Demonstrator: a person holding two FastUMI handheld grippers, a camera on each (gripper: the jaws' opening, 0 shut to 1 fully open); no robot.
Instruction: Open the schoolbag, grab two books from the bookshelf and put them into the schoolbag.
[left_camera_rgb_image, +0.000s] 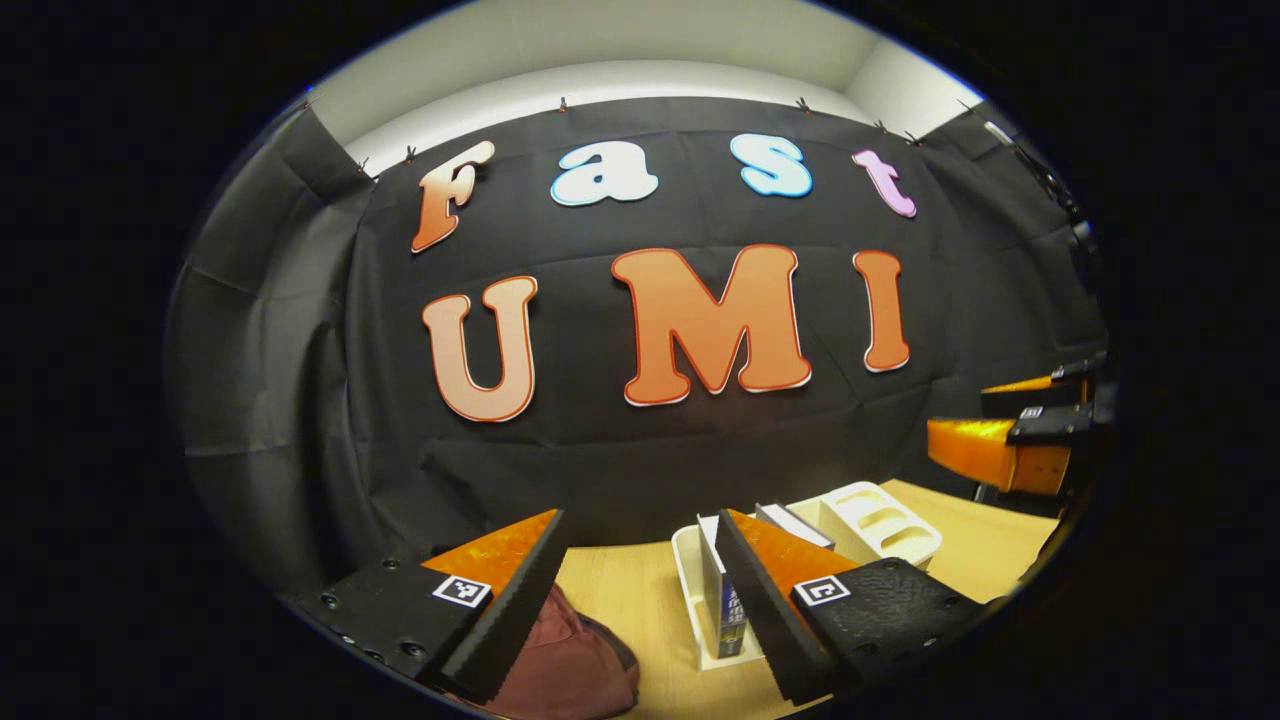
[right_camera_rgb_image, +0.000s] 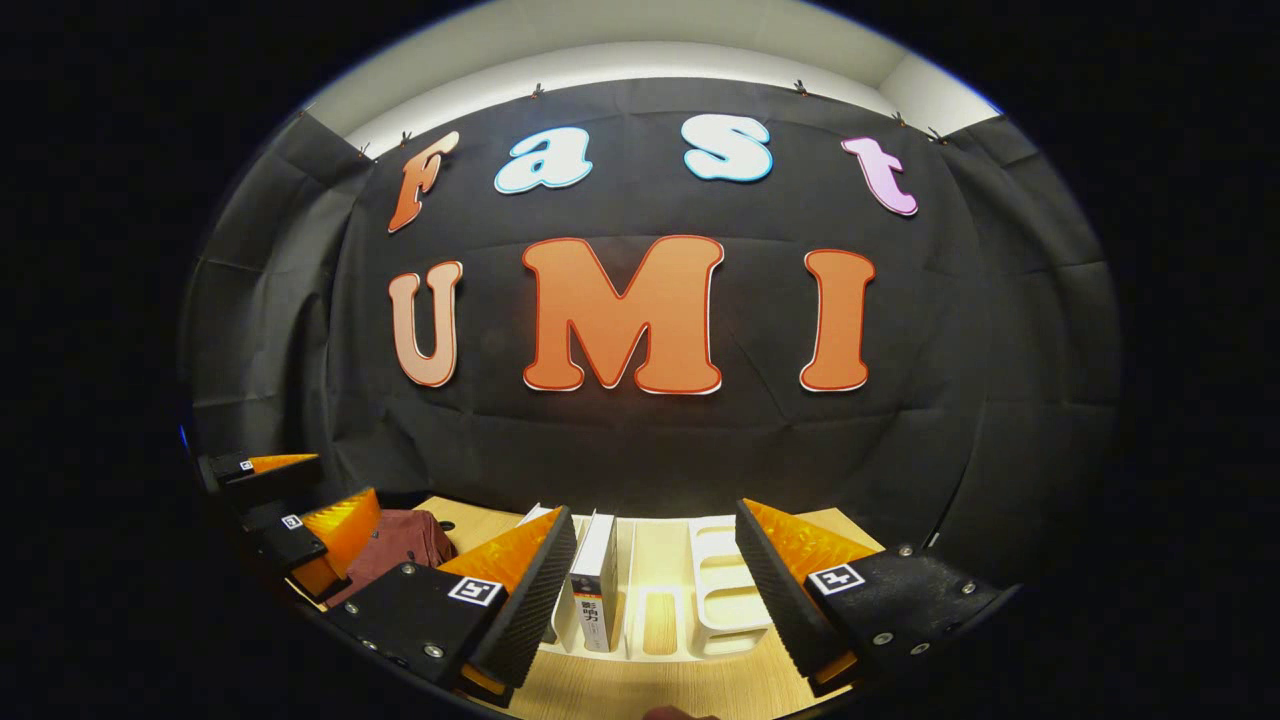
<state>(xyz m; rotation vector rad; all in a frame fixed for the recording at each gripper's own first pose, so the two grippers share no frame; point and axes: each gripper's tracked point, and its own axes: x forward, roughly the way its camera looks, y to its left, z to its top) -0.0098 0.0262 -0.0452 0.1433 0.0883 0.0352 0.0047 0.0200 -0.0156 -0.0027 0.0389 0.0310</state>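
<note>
Two handheld grippers hang above a light wooden table (right_camera_rgb_image: 600, 690) in front of the black cloth wall of a booth. In the left gripper view, the left gripper (left_camera_rgb_image: 640, 590) has its two orange-and-black fingers spread wide with nothing between them; below its left finger lies the dark red schoolbag (left_camera_rgb_image: 565, 665), slumped on the tabletop at the lower edge of the picture. To the right of the bag stands a white bookshelf (left_camera_rgb_image: 880, 520), a slotted plastic rack, with upright books (left_camera_rgb_image: 722, 600) in its near slots, partly hidden behind the gripper's right finger. At the far right of this view the right gripper (left_camera_rgb_image: 1010, 425) shows in the air above the table, its orange fingers apart.

In the right gripper view, the right gripper (right_camera_rgb_image: 655, 590) is likewise spread open and empty, and it faces the bookshelf (right_camera_rgb_image: 725, 600) head-on. A book with a white cover and dark spine (right_camera_rgb_image: 597, 590) stands upright in a slot just beside the gripper's left finger, not touched by either finger, and the slots to the right hold nothing. The schoolbag (right_camera_rgb_image: 395, 545) lies on the table to the left of the rack, and the left gripper (right_camera_rgb_image: 300, 510) shows at the left edge near the bag, its fingers apart
</note>
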